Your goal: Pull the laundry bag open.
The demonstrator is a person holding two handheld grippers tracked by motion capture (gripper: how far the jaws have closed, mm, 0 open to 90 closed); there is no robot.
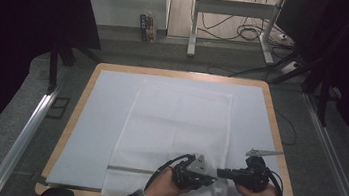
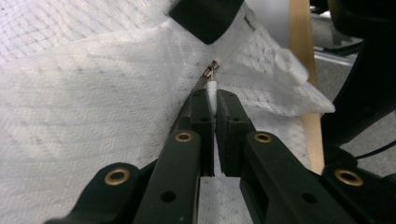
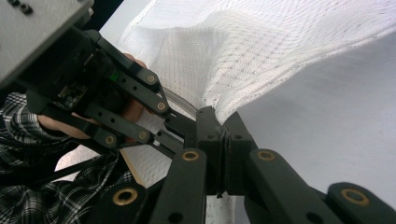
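- High view: we see the left gripper [image 1: 202, 170] and right gripper [image 1: 223, 173] meeting tip to tip over the near right corner of the white mesh bag [image 1: 179, 129], which lies flat ahead of both on the table [image 1: 82, 96]
- Left gripper view: our left jaws are clamped on the white zipper pull tab [image 2: 212, 91], metal slider [image 2: 212, 70] just beyond the tips; likely held to run the zipper
- Right gripper view: right jaws pinched on the mesh bag [image 3: 261, 51] edge, fabric lifted above the tips, probably bracing it taut against the pull
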